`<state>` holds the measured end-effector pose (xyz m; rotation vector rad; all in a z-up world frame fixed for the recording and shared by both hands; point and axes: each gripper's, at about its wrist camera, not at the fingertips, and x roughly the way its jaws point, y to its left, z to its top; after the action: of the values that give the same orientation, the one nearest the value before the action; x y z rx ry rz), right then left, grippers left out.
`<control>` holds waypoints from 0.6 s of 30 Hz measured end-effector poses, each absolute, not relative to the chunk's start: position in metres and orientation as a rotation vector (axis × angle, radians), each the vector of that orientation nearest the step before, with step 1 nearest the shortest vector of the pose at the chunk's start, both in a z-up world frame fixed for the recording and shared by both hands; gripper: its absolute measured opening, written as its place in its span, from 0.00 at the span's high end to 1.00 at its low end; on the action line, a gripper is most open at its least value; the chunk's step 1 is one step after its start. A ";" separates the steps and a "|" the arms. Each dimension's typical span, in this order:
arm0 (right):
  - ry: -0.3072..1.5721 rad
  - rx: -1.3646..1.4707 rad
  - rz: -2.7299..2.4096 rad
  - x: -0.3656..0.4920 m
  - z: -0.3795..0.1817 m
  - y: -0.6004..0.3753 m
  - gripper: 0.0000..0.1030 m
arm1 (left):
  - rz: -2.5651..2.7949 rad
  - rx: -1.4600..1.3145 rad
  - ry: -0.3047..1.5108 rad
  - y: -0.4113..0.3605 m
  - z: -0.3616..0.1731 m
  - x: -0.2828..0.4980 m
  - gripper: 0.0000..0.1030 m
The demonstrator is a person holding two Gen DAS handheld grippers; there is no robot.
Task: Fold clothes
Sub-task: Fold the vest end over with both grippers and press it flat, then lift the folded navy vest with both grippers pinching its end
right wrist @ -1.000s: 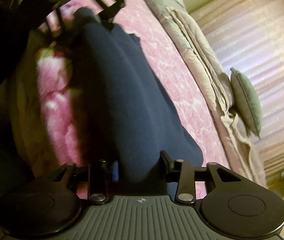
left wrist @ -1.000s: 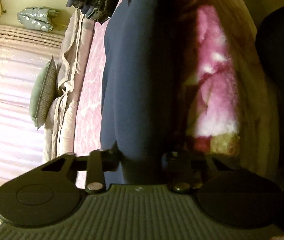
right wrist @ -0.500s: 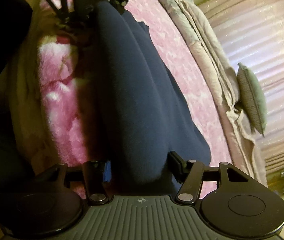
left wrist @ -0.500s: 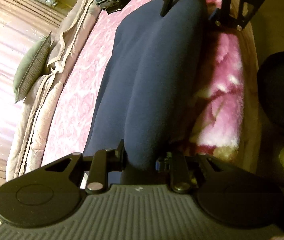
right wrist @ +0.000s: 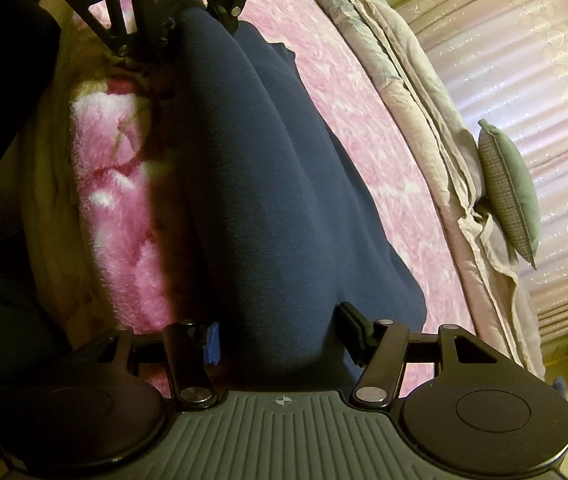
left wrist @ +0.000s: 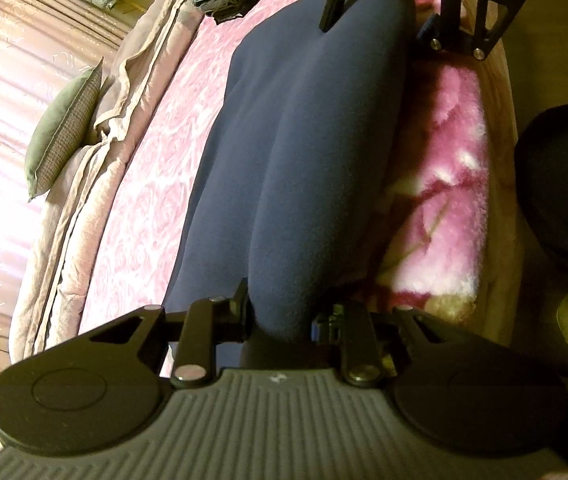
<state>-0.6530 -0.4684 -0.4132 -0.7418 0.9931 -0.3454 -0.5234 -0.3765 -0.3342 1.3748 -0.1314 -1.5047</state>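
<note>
fabric of navy garment [left wrist: 303, 168] is sagging soft and thick between left gripper [left wrist: 284, 320], pinching one end, and right gripper [right wrist: 280, 340], just opening wide around the other.

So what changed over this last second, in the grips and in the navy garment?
The right gripper has just been opening, its fingers now standing off the navy garment between them. The left gripper rolled and lifted, so the bed shows more level. Unchanged: left fingers pinch the garment, stretched along the bed edge.
</note>
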 end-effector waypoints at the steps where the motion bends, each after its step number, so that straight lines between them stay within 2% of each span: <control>1: 0.993 -0.741 -0.345 -0.653 -0.413 -0.468 0.42 | -1.505 1.376 -0.130 -0.377 -0.334 -0.523 0.78; 11: 0.994 -0.759 -0.337 -0.655 -0.414 -0.470 0.41 | -1.507 1.378 -0.124 -0.373 -0.334 -0.524 0.78; 12: 0.993 -0.764 -0.338 -0.655 -0.414 -0.470 0.40 | -1.510 1.379 -0.126 -0.373 -0.333 -0.522 0.78; 14: 0.986 -0.817 -0.346 -0.654 -0.418 -0.467 0.30 | -1.511 1.381 -0.128 -0.373 -0.334 -0.521 0.77; 15: 0.982 -0.844 -0.351 -0.653 -0.420 -0.466 0.28 | -1.510 1.381 -0.131 -0.373 -0.334 -0.521 0.77; 18: 0.975 -0.915 -0.350 -0.651 -0.427 -0.461 0.28 | -1.504 1.392 -0.151 -0.373 -0.336 -0.521 0.75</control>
<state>-0.6515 -0.4613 -0.4268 -0.9152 0.9746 -0.3502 -0.5211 -0.3730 -0.3365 1.3917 -0.1505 -1.5037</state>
